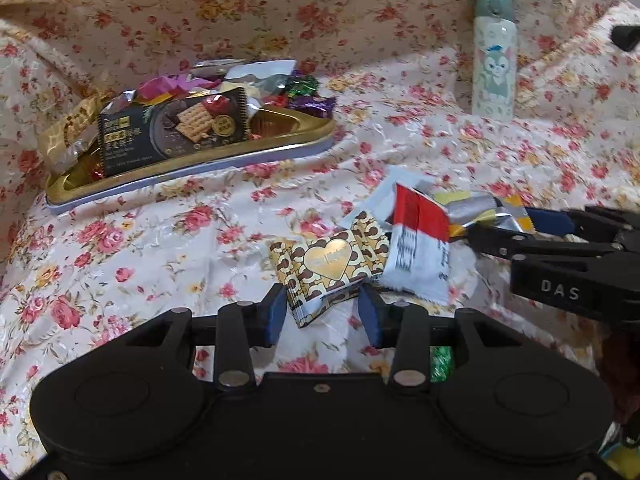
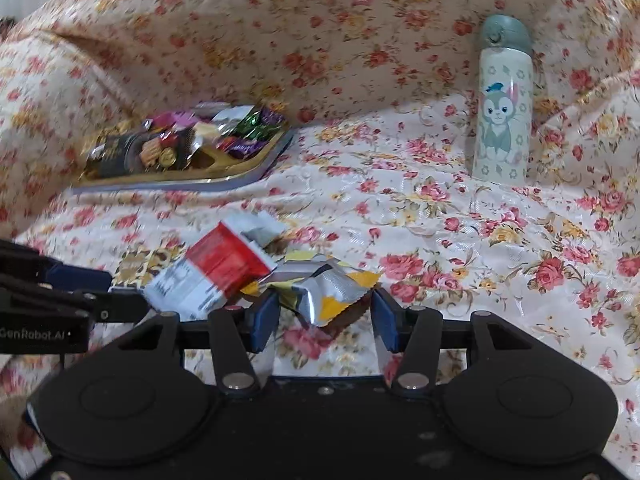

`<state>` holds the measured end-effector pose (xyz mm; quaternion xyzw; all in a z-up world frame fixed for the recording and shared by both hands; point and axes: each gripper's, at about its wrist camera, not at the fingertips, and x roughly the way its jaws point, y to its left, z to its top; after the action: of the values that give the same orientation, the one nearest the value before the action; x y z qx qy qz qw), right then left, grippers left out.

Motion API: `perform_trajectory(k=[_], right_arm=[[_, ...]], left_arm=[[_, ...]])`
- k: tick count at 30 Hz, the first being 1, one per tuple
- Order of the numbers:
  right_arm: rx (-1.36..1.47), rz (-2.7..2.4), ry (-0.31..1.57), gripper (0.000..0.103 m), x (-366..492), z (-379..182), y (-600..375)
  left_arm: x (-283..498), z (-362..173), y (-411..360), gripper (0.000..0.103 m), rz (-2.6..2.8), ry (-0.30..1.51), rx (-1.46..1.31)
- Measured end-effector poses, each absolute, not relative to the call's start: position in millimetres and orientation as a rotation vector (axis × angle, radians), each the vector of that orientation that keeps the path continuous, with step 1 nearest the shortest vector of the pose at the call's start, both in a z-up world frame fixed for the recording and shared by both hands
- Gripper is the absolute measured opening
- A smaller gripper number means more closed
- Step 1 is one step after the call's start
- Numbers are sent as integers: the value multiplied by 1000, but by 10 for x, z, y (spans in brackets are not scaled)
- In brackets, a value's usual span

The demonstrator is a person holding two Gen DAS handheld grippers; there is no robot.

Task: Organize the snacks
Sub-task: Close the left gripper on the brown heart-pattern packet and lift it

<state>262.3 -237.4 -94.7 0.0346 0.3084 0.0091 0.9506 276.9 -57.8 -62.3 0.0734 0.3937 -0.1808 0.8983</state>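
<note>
A gold tray (image 1: 280, 142) at the back left holds a black cracker packet (image 1: 172, 128) and several wrapped sweets; it also shows in the right wrist view (image 2: 240, 174). A gold heart-patterned packet (image 1: 328, 264) lies on the floral cloth between the open fingers of my left gripper (image 1: 325, 314). A red and white packet (image 1: 420, 240) lies beside it, also seen in the right wrist view (image 2: 216, 272). My right gripper (image 2: 325, 322) is open around a silver and yellow packet (image 2: 324, 292). Neither packet is pinched.
A pale green cartoon bottle (image 2: 504, 108) stands upright at the back right, also in the left wrist view (image 1: 494, 56). A green wrapped sweet (image 1: 440, 364) lies under my left gripper. The floral cloth rises in a fold behind the tray.
</note>
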Motion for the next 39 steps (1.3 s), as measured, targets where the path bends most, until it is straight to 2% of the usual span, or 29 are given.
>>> perform_trajectory(k=[4,7,14,21,30,39], right_arm=[[91,17,614,55,2616,-965,-2397],[86,29,620,61,2628,-968,-2388],[46,39,635,68,2649,-981,-2325],[85,49,629,68,2648,-985,-2373],[77,45,632,68,2655,-984,-2358],[84,40,629,68,2666,-990,-2363]], left_arm=[[2868,-590,-502,50,-329,819,105],[2957,-574,-422,50,-269,826,62],[3064,-495,-209,49,-136,842,-34],[3282,-329,-322,49,-127,832,-43],[3641,-514,-533,49,-113,933,9],[3473,-584,-484,49,-149,972,172]])
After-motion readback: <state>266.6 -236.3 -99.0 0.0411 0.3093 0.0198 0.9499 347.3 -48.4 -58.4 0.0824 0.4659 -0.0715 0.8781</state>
